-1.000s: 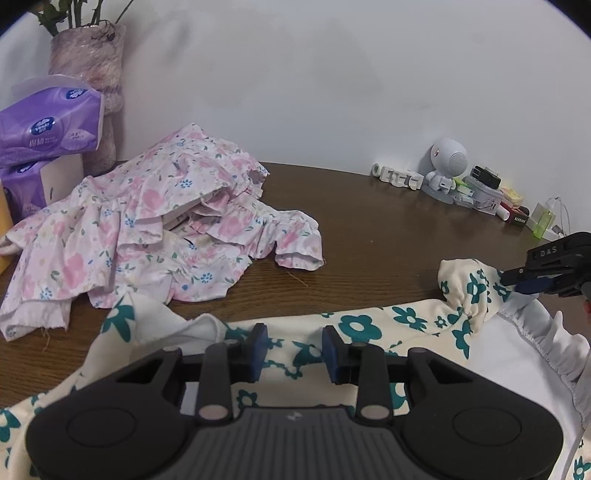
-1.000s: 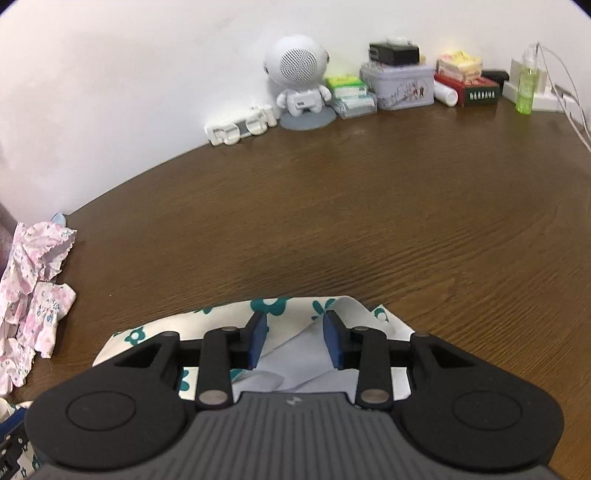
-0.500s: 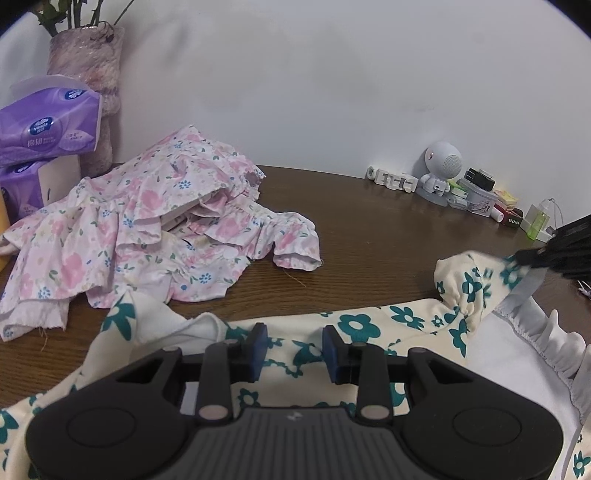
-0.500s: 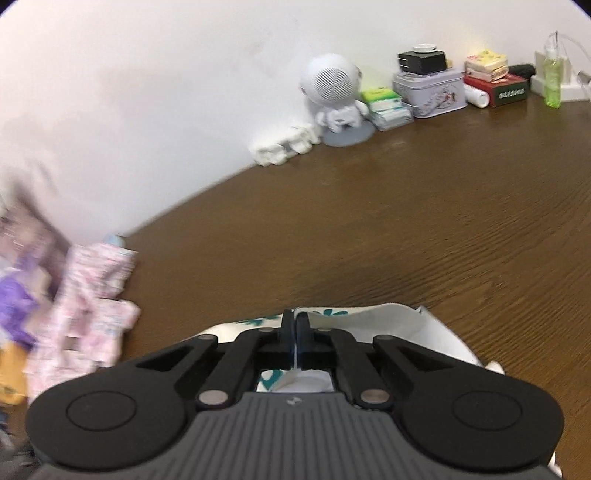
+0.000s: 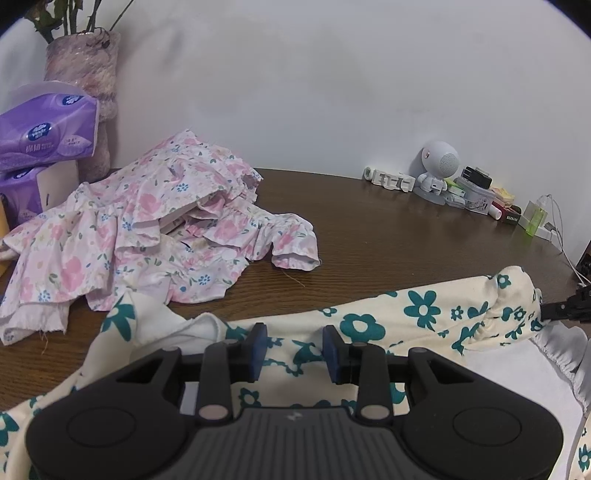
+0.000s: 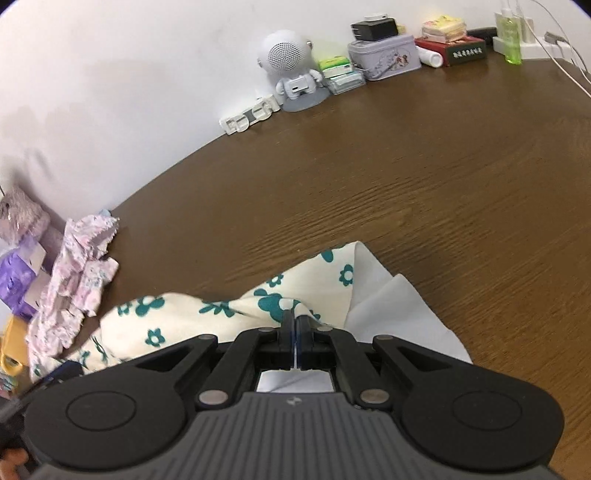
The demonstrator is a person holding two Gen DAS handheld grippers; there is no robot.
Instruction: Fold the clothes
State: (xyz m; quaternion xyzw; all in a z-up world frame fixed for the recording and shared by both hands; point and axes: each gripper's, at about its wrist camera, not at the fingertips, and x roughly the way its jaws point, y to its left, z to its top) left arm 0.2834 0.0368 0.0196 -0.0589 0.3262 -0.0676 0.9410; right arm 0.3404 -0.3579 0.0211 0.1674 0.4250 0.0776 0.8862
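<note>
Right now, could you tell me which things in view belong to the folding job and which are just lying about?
Part of the job:
- green-flowered cream garment, pinched by the right gripper
- left gripper, open above it
- pink floral garment, crumpled, waiting

Just lying about:
- purple tissue packs
- vase
- white robot-shaped speaker
- tin box
- green bottle

Purple tissue packs point(image 5: 44, 136), round logo, print too blurry to read

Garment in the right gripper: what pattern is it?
Cream garment with teal flower print, white lining; clearest in the left wrist view.
</note>
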